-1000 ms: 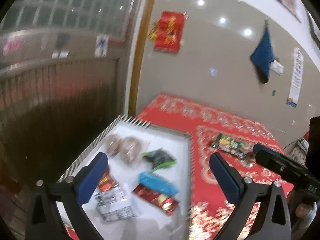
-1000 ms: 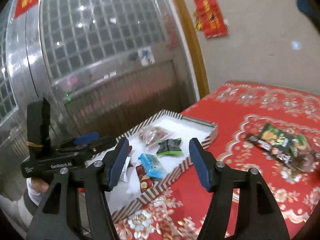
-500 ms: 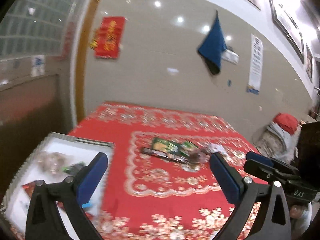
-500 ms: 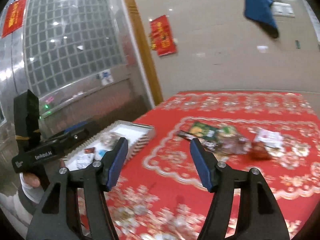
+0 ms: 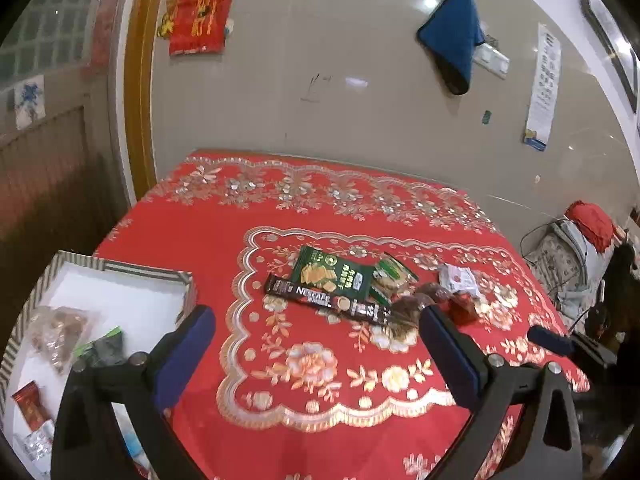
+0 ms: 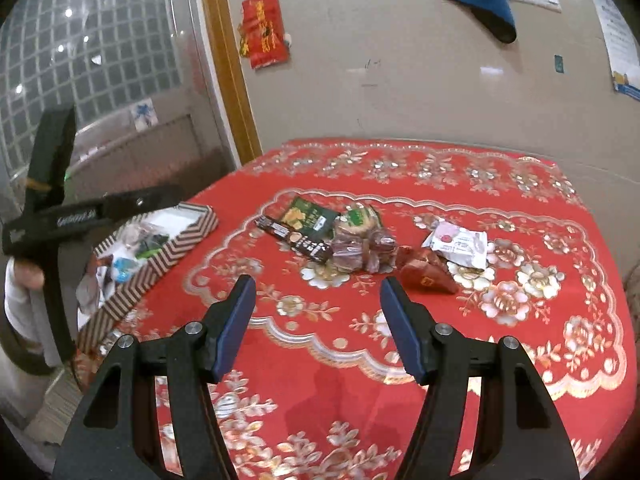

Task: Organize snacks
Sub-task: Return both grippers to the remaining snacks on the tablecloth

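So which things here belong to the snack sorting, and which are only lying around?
Job: striped tray; green cracker pack; Nescafe stick; white packet; red packet.
Lying about: blue cloth; red wall hanging; wall poster.

Background of the scene. A glossy beige wall (image 5: pixel 360 92) fills the upper frame and carries bright spot reflections of ceiling lights. A red paper decoration (image 5: pixel 202 8) with gold lettering hangs at upper left, beside a vertical wooden door frame (image 5: pixel 138 80). A blue cloth (image 5: pixel 454 44) hangs at upper right, next to a white switch plate (image 5: pixel 492 58) and a long printed notice (image 5: pixel 542 88). At far left, a glass-block panel (image 6: pixel 80 48) rises above a metal surface. A red tablecloth (image 5: pixel 320 380) with gold floral borders covers the table across the lower frame.
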A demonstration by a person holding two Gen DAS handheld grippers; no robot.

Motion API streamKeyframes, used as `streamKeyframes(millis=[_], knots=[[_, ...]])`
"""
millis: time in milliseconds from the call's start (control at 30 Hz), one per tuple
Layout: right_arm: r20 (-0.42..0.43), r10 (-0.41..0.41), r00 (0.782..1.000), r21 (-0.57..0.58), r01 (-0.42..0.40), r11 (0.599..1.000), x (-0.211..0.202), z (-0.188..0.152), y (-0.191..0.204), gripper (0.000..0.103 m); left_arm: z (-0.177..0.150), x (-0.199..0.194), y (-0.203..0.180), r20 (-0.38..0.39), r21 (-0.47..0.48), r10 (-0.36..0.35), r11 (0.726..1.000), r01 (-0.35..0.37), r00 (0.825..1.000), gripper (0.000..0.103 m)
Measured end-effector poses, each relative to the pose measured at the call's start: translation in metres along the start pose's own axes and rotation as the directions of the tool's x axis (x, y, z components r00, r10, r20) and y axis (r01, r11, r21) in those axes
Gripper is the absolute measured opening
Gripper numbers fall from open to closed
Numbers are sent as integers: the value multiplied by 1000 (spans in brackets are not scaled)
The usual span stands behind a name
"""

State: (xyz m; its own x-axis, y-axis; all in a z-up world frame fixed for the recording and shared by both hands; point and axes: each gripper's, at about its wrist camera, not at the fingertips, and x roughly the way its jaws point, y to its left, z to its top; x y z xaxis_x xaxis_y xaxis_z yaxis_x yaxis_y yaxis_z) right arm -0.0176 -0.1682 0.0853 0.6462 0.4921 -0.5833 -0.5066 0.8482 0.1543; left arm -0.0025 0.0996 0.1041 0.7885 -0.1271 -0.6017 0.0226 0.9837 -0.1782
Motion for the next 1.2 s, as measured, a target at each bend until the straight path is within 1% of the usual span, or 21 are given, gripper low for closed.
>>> streamKeyframes(millis=[133,233,300,400,500,633,733,767,833,1033,1133,1200], knots=[[-37,13,999,-10,-13,1000,15,5,-6,65,10,32,-3,-81,13,26,1000,-25,996,103],[-57,4,998,-23,-6,1000,23,8,-8,65,13,60,-7,-159,11,54,999,-53,986,103],[-62,7,998,-23,-9,1000,27,10,-9,65,13,78,-10,-194,7,70,998,-70,979,103],[-79,1,997,-36,-4,999,33,11,-12,65,13,103,-16,-241,11,116,993,-116,964,103],[-92,-4,996,-40,0,999,36,10,-15,65,14,125,-25,-270,30,156,988,-154,950,103],[-91,-3,996,-25,1,1000,38,11,-23,65,12,154,-37,-318,93,221,975,-202,922,103],[-92,0,996,-19,-2,1000,40,13,-28,65,6,168,-40,-360,147,248,967,-208,899,103],[-94,-1,996,-20,-1,1000,41,14,-28,65,4,169,-40,-369,162,252,965,-205,895,103],[-98,0,995,-24,-2,1000,43,15,-30,65,0,161,-34,-360,168,244,966,-195,900,103],[-103,19,995,-27,-22,999,50,19,-27,65,-9,133,-12,-371,227,280,952,-205,886,103],[-109,23,994,-47,-29,998,61,26,-22,65,-2,117,-4,-353,178,238,967,-185,905,103],[-139,12,990,-60,-20,998,75,33,-20,65,2,113,0,-364,127,197,979,-161,910,103]])
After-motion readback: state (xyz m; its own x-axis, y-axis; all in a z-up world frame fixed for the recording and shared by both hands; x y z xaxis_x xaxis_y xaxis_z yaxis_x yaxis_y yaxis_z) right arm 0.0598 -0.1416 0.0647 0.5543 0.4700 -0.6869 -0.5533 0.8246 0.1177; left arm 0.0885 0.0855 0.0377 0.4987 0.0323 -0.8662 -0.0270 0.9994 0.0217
